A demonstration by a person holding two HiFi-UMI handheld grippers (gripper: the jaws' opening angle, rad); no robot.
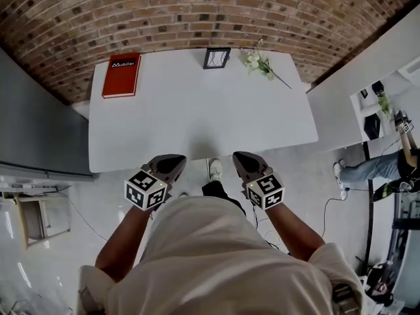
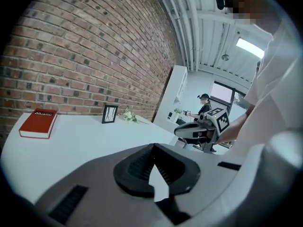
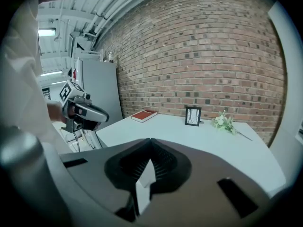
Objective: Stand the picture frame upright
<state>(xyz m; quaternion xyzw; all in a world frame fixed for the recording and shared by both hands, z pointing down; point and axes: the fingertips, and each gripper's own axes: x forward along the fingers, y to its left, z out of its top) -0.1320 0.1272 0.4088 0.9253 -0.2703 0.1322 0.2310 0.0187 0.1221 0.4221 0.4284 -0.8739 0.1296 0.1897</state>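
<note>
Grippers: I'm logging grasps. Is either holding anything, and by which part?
Nothing is held. The left gripper and right gripper are both shut and empty; the picture frame stands apart at the table's far edge.

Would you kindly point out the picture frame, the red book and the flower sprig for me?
picture frame (image 1: 216, 58), head view, middle of its glass.
red book (image 1: 121, 77), head view, middle of its cover.
flower sprig (image 1: 256, 61), head view, on the white blossoms.

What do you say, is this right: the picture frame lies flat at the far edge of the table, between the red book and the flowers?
No. The picture frame stands upright, not flat, at the far edge of the table, between the red book and the flowers; the left gripper view shows it.
</note>
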